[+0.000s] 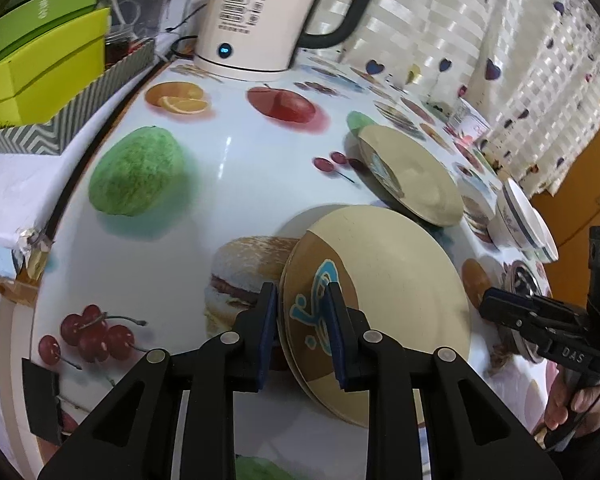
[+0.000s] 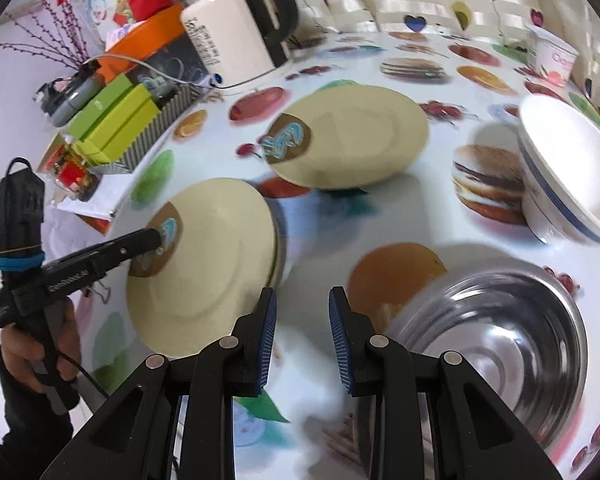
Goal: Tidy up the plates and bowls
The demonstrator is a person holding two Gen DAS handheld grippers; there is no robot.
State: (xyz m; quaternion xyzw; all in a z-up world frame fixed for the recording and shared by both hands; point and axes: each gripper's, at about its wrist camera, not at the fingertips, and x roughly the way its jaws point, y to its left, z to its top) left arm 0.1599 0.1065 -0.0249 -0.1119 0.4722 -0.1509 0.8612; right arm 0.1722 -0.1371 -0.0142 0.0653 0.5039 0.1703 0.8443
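Note:
My left gripper (image 1: pixel 302 324) is shut on the rim of a beige plate (image 1: pixel 396 280) with a brown and blue patch, held tilted above the table; the plate also shows in the right wrist view (image 2: pixel 216 264). A second beige plate (image 1: pixel 416 172) lies farther back on the table and shows in the right wrist view (image 2: pixel 352 136). My right gripper (image 2: pixel 303 332) is open and empty above the table, between the held plate and a steel bowl (image 2: pixel 496 344). A white bowl with a blue band (image 2: pixel 568 176) stands at the right.
A white kettle (image 1: pixel 260 12) stands at the back on the fruit-print tablecloth (image 1: pixel 204 128). Green boxes (image 1: pixel 40 56) in a striped basket sit at the left edge. A white cup (image 2: pixel 552 56) stands at the far right by the curtain.

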